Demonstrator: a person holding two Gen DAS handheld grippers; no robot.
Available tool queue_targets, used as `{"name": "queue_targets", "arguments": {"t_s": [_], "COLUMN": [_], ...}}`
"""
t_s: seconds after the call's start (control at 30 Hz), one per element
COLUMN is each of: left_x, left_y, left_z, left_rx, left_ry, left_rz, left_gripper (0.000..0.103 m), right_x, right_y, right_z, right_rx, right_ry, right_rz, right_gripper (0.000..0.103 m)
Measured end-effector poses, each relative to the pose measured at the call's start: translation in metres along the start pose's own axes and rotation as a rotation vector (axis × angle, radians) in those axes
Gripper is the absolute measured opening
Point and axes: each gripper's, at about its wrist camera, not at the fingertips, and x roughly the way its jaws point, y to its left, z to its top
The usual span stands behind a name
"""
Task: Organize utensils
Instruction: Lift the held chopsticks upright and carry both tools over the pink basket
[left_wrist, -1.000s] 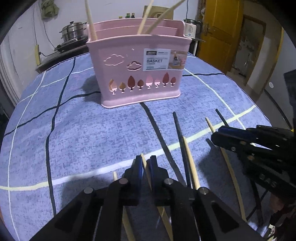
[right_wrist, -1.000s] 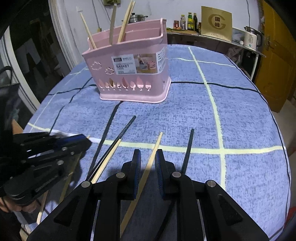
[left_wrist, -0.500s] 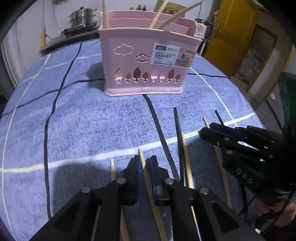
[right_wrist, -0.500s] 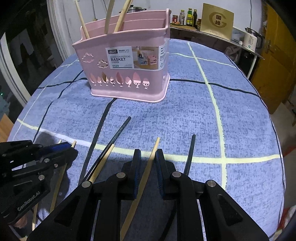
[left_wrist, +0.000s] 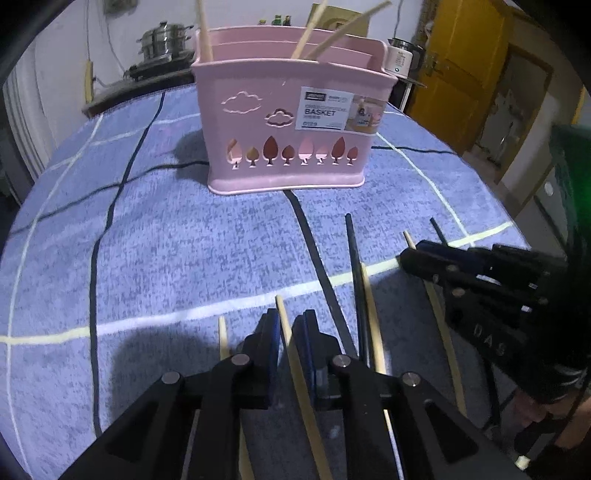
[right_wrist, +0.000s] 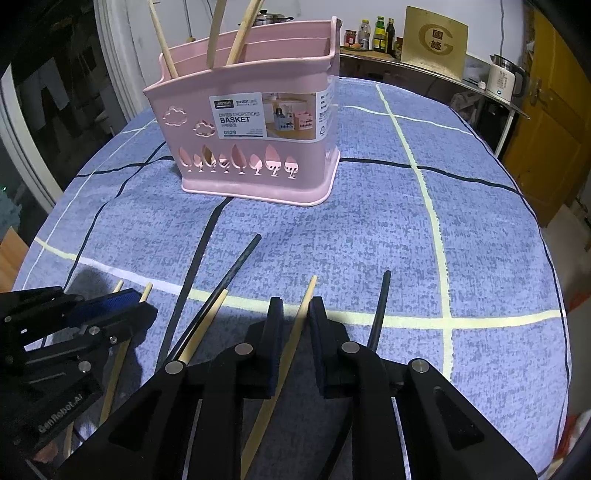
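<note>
A round table under a blue checked cloth (right_wrist: 369, 229) is bearing a pink basket (left_wrist: 291, 147), which is standing upright at the far side and is holding three pale chopsticks (right_wrist: 236, 33) in its rear compartments. Its white label (right_wrist: 266, 116) is reading "BASKET" beneath smaller print, "DIVIDED CHOPSTICKS", with a number below that is too small to read. Behind the table, a gold plaque (right_wrist: 434, 38) is showing a large "G" around two characters, beside bottles (right_wrist: 378, 33) and a white kettle (right_wrist: 504, 77); stacked steel pots (left_wrist: 164, 38) are sitting on a counter at the back. The left gripper (left_wrist: 290, 334), lettered "GenRobot.AI" on its side in the right wrist view, is holding its jaws narrowly apart around a pale chopstick (left_wrist: 295, 365) lying on the cloth, whether the pads are touching it cannot be told. The right gripper (right_wrist: 297, 325), lettered "DAS" in the left wrist view, is likewise straddling a pale stick (right_wrist: 284, 365) with a slim gap either side. Between the two grippers, a dark chopstick (right_wrist: 221, 288) and another pale one (right_wrist: 203, 328) are lying side by side; a second dark one (right_wrist: 380, 306) is lying just right of the right gripper.
</note>
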Motion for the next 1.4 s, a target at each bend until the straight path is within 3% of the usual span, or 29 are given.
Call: {"name": "queue_targets", "arguments": {"t_s": [0.13, 0.37, 1.0, 1.4], "left_x": [0.000, -0.008, -0.129, -0.156], "left_y": [0.000, 0.006, 0.026, 0.025], "left_z": [0.001, 0.014, 0.064, 0.063], "left_rx": [0.014, -0.003, -0.006, 0.010], "left_ry": [0.003, 0.005, -0.266, -0.310], "left_rz": [0.021, -0.020, -0.084, -0.095], "left_gripper": [0.007, 0.004, 0.004, 0.004], "right_x": [0.000, -0.015, -0.119, -0.140], "right_y": [-0.001, -0.004, -0.001, 0.005], "right_z": [0.001, 0.004, 0.038, 0.037], "right_rx": [0.002, 0.018, 0.005, -0.021], "right_ry": [-0.002, -0.032, -0.293, -0.347], "right_rz": [0.006, 0.052, 0.123, 0.129], "right_gripper": [0.006, 0.006, 0.005, 0.005]}}
